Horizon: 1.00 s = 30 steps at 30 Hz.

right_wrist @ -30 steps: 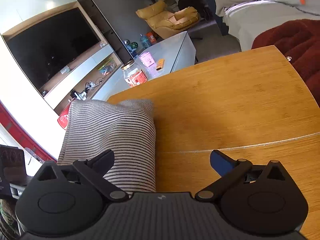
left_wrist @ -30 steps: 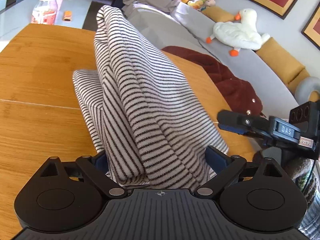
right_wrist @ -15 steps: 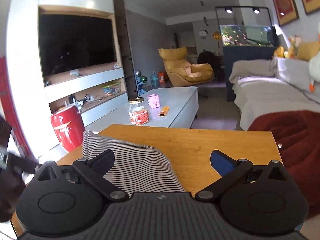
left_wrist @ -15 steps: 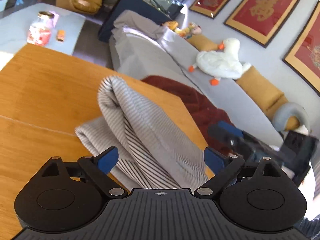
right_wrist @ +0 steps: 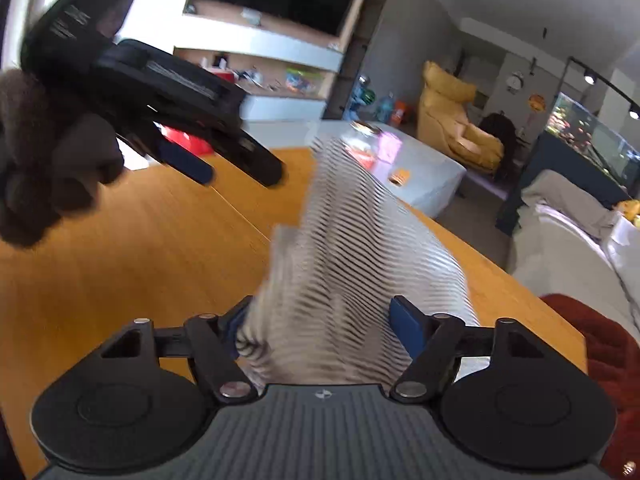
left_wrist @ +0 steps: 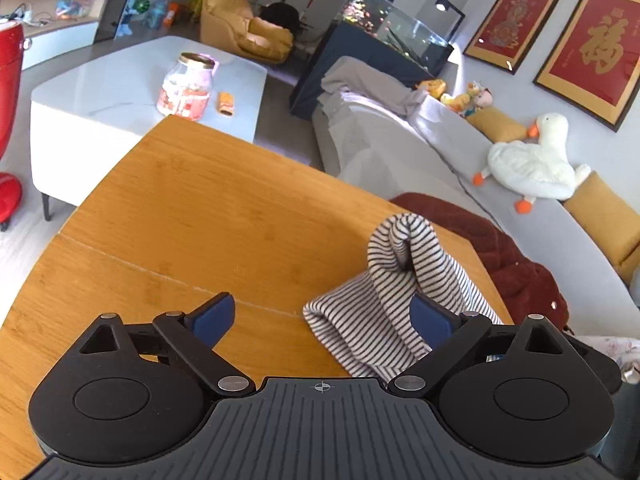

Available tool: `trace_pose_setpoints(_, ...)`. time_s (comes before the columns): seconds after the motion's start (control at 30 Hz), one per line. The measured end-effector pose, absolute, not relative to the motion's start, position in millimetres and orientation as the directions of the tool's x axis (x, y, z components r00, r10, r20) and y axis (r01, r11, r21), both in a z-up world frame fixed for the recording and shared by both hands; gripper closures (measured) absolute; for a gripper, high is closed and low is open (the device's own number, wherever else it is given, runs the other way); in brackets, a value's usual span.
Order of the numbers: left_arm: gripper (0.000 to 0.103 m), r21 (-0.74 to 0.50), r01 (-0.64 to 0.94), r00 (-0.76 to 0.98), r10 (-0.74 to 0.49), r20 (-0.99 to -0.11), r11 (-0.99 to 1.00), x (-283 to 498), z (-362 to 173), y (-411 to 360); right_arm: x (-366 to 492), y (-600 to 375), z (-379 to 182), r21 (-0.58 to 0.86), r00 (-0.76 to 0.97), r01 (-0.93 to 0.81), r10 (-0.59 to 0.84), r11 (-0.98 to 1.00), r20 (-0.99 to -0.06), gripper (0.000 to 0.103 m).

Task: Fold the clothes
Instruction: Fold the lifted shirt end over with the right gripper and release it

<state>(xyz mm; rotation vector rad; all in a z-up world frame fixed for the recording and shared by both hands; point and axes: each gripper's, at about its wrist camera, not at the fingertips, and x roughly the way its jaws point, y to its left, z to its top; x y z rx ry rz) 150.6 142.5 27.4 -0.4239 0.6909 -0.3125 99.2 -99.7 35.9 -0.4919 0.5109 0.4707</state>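
A black-and-white striped garment (left_wrist: 400, 280) lies bunched at the right edge of the wooden table (left_wrist: 200, 220). My left gripper (left_wrist: 324, 316) is open; the cloth rests against its right finger (left_wrist: 430, 316) and the left finger stands over bare wood. In the right wrist view the striped garment (right_wrist: 352, 264) is blurred and sits between the fingers of my right gripper (right_wrist: 324, 324), which is open around it, not pinching. The left gripper (right_wrist: 192, 148) shows at the upper left there, held in a gloved hand, apart from the cloth.
A dark red garment (left_wrist: 516, 260) hangs off the table's right edge beside a grey sofa (left_wrist: 400, 148) with a white goose toy (left_wrist: 532, 164). A white coffee table (left_wrist: 120, 92) with a jar (left_wrist: 186, 84) stands beyond the far edge.
The left gripper has let go of the striped garment and pulled back to the left. The right gripper has moved over the cloth, which now lies between its fingers.
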Motion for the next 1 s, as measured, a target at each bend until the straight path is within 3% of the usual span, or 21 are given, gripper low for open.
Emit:
trace_pose_setpoints(0.1,0.004,-0.496,0.145,0.716,-0.437,-0.545,0.856,148.7,19.6,143.1,102.2,-130.2,38.8,-0.395,0.812,-0.447,0.179,0.802,-0.555,0.030)
trace_pose_setpoints(0.2,0.004,-0.515,0.172,0.698,-0.473,-0.538,0.840,148.5,15.2,136.5,93.9,-150.6,55.1,-0.382,0.831,-0.430,0.193,0.818,-0.522,0.030)
trace_pose_setpoints(0.3,0.003,-0.524,0.225,0.669,-0.521,-0.530,0.822,150.7,13.7,121.0,94.3,-150.9,58.6,-0.407,0.848,-0.428,0.203,0.807,-0.490,0.019)
trace_pose_setpoints(0.5,0.003,-0.473,0.240,0.678,-0.496,-0.543,0.847,162.9,16.6,93.4,112.4,-110.3,39.8,-0.530,0.875,-0.445,0.225,0.722,-0.428,0.019)
trace_pose_setpoints(0.57,0.003,-0.477,0.246,0.680,-0.501,-0.535,0.844,164.0,20.5,94.0,118.5,-96.8,33.6,-0.570,0.882,-0.447,0.234,0.690,-0.408,0.023)
trace_pose_setpoints(0.63,0.003,-0.467,0.254,0.684,-0.498,-0.532,0.847,163.0,24.5,95.4,133.3,-90.8,30.1,-0.592,0.897,-0.416,0.203,0.691,-0.393,0.067)
trace_pose_setpoints(0.73,0.003,-0.454,0.262,0.685,-0.496,-0.534,0.851,161.3,27.1,100.3,153.7,-120.7,66.8,-0.364,0.911,-0.338,0.204,0.868,-0.359,0.075)
trace_pose_setpoints(0.83,0.003,-0.467,0.247,0.684,-0.494,-0.536,0.849,165.3,25.2,105.9,169.7,-148.0,99.6,-0.134,0.922,-0.258,0.203,0.957,-0.329,0.075)
trace_pose_setpoints(1.0,0.003,-0.480,0.225,0.701,-0.483,-0.525,0.848,163.1,28.2,111.7,148.4,-100.2,37.6,-0.358,0.865,-0.403,0.223,0.842,-0.449,0.072)
